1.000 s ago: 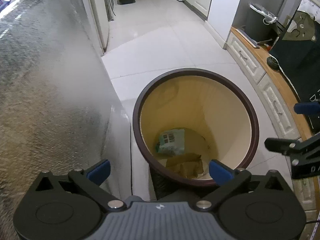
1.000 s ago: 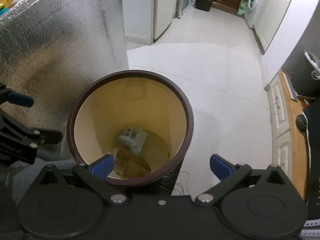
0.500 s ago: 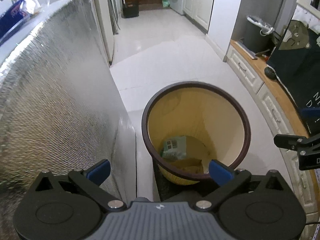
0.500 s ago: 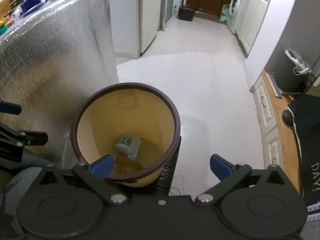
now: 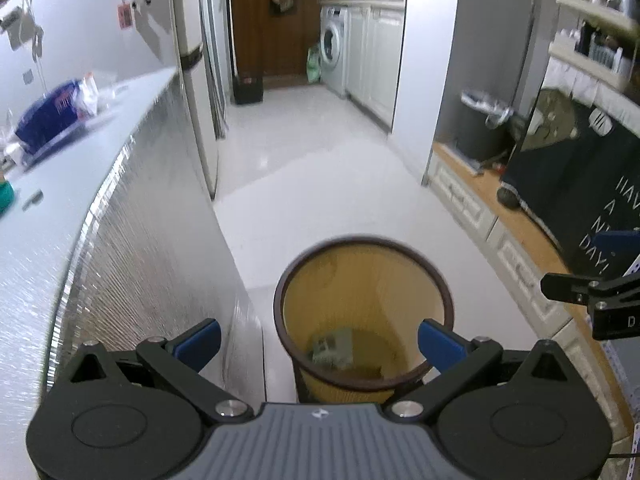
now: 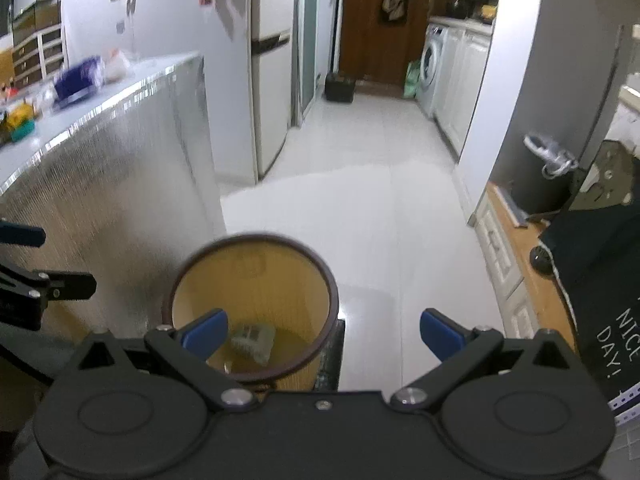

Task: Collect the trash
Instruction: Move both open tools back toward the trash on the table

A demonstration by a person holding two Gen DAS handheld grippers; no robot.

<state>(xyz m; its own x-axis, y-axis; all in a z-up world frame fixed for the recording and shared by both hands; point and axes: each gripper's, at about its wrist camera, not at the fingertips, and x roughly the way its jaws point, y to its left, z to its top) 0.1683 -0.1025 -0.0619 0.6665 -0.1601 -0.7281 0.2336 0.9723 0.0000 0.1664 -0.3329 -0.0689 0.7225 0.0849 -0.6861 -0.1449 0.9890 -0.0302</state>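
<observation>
Both grippers have risen from the bin (image 5: 364, 312); left gripper (image 5: 318, 338) and right gripper (image 6: 322, 334) hold jaws apart, empty. Remaining trash, a light, crumpled, soft blue bag (image 5: 52, 114), lies on the surface (image 5: 60, 184) at ten o'clock; pinch a fold.

Blue package (image 5: 52, 118) on counter (image 5: 60, 184) smeared by blur, label unreadable. Bin (image 5: 362, 316) base hidden behind left gripper (image 5: 318, 342). Banner (image 5: 600, 216) text cut off.

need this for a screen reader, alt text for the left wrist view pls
The open, empty left gripper hangs above a round yellow bin with a dark rim, a crumpled packet at its bottom. A foil-sided counter stands to its left, white floor beyond.
</observation>
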